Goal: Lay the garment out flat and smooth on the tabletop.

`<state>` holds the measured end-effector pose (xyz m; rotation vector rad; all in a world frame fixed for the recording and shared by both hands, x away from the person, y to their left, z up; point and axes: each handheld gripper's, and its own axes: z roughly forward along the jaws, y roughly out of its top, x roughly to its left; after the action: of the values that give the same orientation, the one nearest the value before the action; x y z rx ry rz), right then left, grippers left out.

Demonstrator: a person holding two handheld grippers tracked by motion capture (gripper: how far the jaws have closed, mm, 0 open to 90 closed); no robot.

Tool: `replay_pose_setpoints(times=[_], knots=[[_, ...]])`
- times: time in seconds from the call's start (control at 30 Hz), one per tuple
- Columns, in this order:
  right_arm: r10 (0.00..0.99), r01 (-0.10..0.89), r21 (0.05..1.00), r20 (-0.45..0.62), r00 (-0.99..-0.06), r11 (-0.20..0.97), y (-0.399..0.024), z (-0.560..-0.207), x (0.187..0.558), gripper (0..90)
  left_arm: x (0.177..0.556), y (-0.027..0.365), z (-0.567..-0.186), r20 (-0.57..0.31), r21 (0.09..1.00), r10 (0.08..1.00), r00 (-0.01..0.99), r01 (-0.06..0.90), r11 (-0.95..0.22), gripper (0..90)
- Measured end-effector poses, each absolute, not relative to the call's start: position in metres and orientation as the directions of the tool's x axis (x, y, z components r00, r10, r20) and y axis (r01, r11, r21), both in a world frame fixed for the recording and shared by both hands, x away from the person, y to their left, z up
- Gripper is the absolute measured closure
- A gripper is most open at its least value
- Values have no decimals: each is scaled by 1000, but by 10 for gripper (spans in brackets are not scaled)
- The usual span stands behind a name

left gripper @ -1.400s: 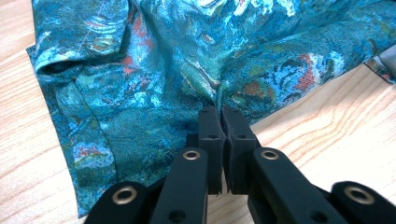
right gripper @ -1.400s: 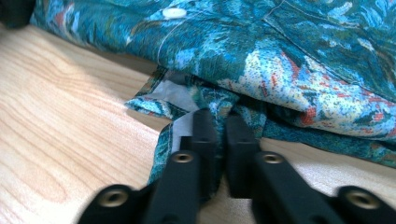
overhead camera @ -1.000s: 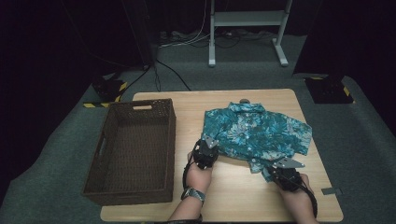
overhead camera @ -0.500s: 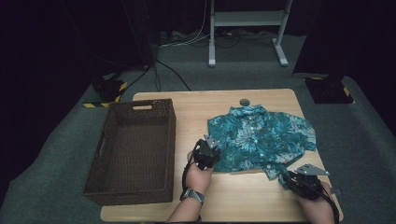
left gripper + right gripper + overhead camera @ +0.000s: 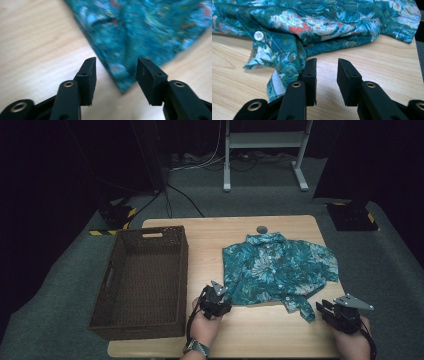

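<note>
A teal flower-print shirt [image 5: 280,270] lies spread on the right half of the wooden table [image 5: 210,232]. My left gripper [image 5: 222,294] sits at the shirt's near left corner. In the left gripper view that corner of the shirt [image 5: 140,27] lies between the jaws of the left gripper [image 5: 116,62], which have just been opening and do not press on it. My right gripper [image 5: 325,309] is at the table's near right corner, beside a hanging flap. Its jaws have just been opening too, and the right gripper [image 5: 327,61] has only bare wood between them, with the shirt [image 5: 324,22] beyond and to their left.
A dark brown wicker basket [image 5: 142,280] stands empty on the table's left side. A small grey round disc [image 5: 262,229] sits near the far edge behind the shirt's collar. Bare wood runs along the near edge between the two hands.
Both grippers have let go of the shirt and opened. The right one moved right toward the table's corner, and the left one drew back toward the near edge. The shirt now lies flatter.
</note>
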<state>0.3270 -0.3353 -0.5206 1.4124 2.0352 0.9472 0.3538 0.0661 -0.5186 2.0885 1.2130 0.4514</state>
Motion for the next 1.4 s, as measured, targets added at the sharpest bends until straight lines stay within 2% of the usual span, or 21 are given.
replay_pose_setpoints(times=[0.23, 0.33, 0.43, 0.6, 0.63, 0.8, 1.07, 1.23, 1.4], knots=[[928, 602, 756, -21, -372, 258, -327, -530, 335, 649, 349, 54, -530, -34, 688, 830, 557, 615, -385, 409], [923, 594, 752, -51, -380, 286, -319, -531, 345, 595, 355, 49, -532, -43, 701, 829, 557, 608, -372, 408], [923, 595, 755, -34, -384, 276, -314, -534, 359, 554, 358, 45, -533, -18, 716, 824, 567, 583, -385, 517], [912, 578, 767, -22, -410, 279, -300, -535, 372, 529, 363, 44, -534, -50, 729, 820, 570, 583, -360, 808], [909, 577, 766, -25, -415, 285, -297, -535, 374, 530, 364, 44, -533, -60, 732, 822, 567, 585, -350, 839], [912, 592, 756, -15, -410, 279, -293, -537, 381, 603, 368, 45, -519, -88, 753, 829, 552, 581, -307, 854], [906, 585, 749, -48, -420, 311, -295, -535, 379, 858, 379, 49, -489, -100, 790, 841, 531, 556, -257, 862], [902, 602, 728, -51, -429, 328, -300, -530, 374, 870, 387, 54, -473, -103, 802, 849, 518, 548, -237, 865], [897, 563, 758, -65, -437, 329, -310, -509, 363, 870, 393, 57, -455, -98, 811, 851, 517, 536, -232, 865]])
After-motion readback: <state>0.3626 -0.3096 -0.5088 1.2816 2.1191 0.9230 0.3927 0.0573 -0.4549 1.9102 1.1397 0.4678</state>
